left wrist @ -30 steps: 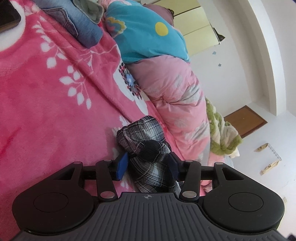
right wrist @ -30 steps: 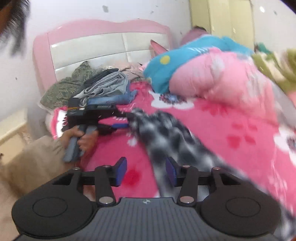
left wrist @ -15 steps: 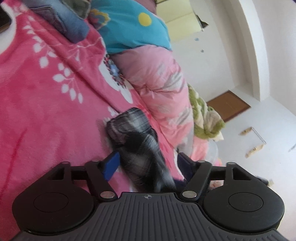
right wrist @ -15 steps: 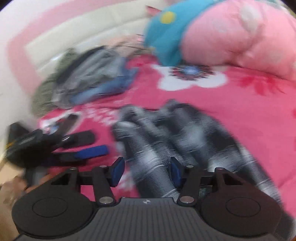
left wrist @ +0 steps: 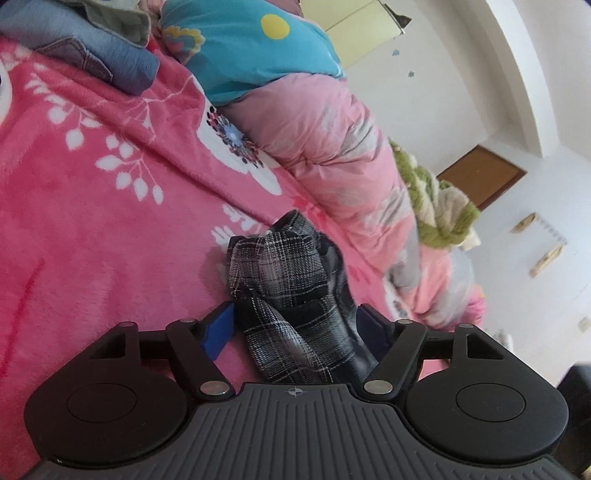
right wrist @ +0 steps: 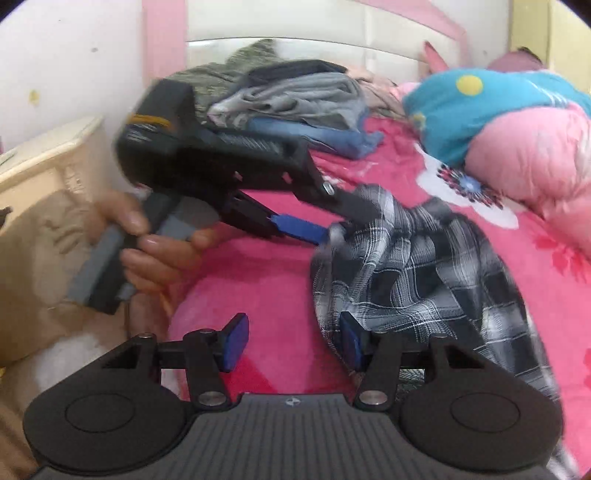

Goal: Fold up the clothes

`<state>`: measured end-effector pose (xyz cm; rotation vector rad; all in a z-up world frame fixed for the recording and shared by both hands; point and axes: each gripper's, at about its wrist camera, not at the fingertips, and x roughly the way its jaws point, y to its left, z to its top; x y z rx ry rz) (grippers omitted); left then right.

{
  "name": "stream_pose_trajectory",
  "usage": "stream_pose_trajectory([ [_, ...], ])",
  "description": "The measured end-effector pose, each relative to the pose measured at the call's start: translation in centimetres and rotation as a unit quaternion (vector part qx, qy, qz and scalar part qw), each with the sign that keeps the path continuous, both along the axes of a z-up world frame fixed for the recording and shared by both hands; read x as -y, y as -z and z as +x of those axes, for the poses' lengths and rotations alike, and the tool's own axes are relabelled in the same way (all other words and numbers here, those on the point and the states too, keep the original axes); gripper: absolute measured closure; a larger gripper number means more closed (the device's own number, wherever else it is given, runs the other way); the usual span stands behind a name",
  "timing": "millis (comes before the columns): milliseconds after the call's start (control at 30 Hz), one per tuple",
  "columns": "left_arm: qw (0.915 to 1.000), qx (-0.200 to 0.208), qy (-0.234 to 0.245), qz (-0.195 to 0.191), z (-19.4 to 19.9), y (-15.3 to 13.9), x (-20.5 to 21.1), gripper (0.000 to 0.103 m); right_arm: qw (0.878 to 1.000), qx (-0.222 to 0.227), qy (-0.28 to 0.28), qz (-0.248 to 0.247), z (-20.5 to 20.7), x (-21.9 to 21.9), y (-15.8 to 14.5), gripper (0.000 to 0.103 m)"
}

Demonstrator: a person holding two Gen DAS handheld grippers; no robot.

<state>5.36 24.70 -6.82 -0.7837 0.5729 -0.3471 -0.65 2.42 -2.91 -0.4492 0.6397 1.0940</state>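
While the plaid shirt [right wrist: 417,273] lies crumpled on the pink blanket [left wrist: 92,229] of the bed, one bunched end of it runs between the fingers of the left claw [left wrist: 295,325]. That claw's jaws have just been opening: the blue pad [left wrist: 218,328] stands clear of the cloth with blanket showing in the gap, so it stands open around the shirt and does not pinch it. From the right wrist, a hand [right wrist: 155,243] holds the left claw's grip, its fingers reaching to the shirt's near edge. The right claw [right wrist: 291,339] is open with only blanket between its pads; its right pad sits at the shirt's lower edge. Folded clothes [right wrist: 295,107] are stacked by the headboard [right wrist: 369,33], well apart from the shirt. A rolled quilt [left wrist: 317,125] lies just beyond the shirt.
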Motion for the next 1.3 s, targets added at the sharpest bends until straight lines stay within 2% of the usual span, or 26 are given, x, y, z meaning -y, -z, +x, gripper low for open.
stream_pose_trajectory([
  [67, 0.9998, -0.007, -0.005, 0.016, 0.1, 0.0, 0.2, 0.038, 1.0, -0.007, -0.014, 0.011, 0.3, 0.7, -1.4, 0.047],
  [133, 0.9995, -0.014, -0.01, 0.027, 0.1, 0.1, 0.2, 0.045, 0.999, -0.027, 0.0, 0.041, 2.3, 1.3, -3.0, 0.047],
  [267, 0.999, -0.023, -0.018, 0.034, 0.1, 0.3, -0.1, 0.053, 0.987, -0.054, 0.116, 0.101, 9.1, 3.4, -4.6, 0.046],
  [400, 0.9984, -0.028, -0.026, 0.042, 0.1, 0.4, -0.2, 0.066, 0.978, -0.047, 0.187, 0.078, 14.3, 2.9, -2.6, 0.047],
  [467, 0.9979, -0.027, -0.028, 0.052, 0.1, 0.2, 0.0, 0.07, 0.977, -0.048, 0.204, 0.042, 16.0, 1.9, -0.8, 0.049],
  [500, 0.9975, -0.025, -0.029, 0.059, 0.1, 0.1, 0.1, 0.072, 0.977, -0.053, 0.206, 0.033, 16.4, 1.7, -0.2, 0.058],
  [533, 0.997, -0.024, -0.03, 0.067, 0.1, 0.0, 0.3, 0.075, 0.976, -0.062, 0.209, 0.026, 16.8, 1.5, 0.5, 0.076],
  [567, 0.9965, -0.022, -0.031, 0.074, 0.0, -0.1, 0.4, 0.076, 0.974, -0.067, 0.216, 0.02, 17.0, 1.5, 0.9, 0.083],
  [600, 0.9961, -0.022, -0.033, 0.078, 0.0, -0.1, 0.5, 0.078, 0.972, -0.066, 0.223, 0.022, 17.0, 1.7, 1.1, 0.094],
  [633, 0.9957, -0.022, -0.034, 0.083, 0.0, -0.2, 0.5, 0.08, 0.972, -0.065, 0.224, 0.032, 16.7, 2.0, 1.0, 0.098],
  [800, 0.996, -0.027, -0.037, 0.077, 0.1, 0.1, 0.3, 0.082, 0.974, -0.024, 0.21, 0.084, 13.5, 3.4, -1.9, 0.099],
  [900, 0.9962, -0.028, -0.037, 0.073, 0.0, 0.1, 0.2, 0.082, 0.979, -0.02, 0.163, 0.118, 10.1, 3.9, -3.7, 0.099],
  [967, 0.9964, -0.028, -0.037, 0.071, -0.1, 0.1, 0.1, 0.08, 0.983, -0.017, 0.135, 0.121, 7.7, 3.8, -4.2, 0.099],
  [1100, 0.9975, -0.026, -0.037, 0.055, -0.4, 0.2, -0.3, 0.079, 0.991, -0.02, 0.079, 0.109, 2.8, 3.3, -3.5, 0.099],
  [1200, 0.9978, -0.025, -0.045, 0.042, -0.8, 0.1, -0.9, 0.079, 0.992, -0.043, 0.069, 0.099, 0.6, 3.1, -1.7, 0.099],
  [1300, 0.997, -0.022, -0.063, 0.038, -2.0, -0.2, -1.4, 0.078, 0.991, -0.058, 0.081, 0.092, -0.4, 3.1, 0.1, 0.099],
])
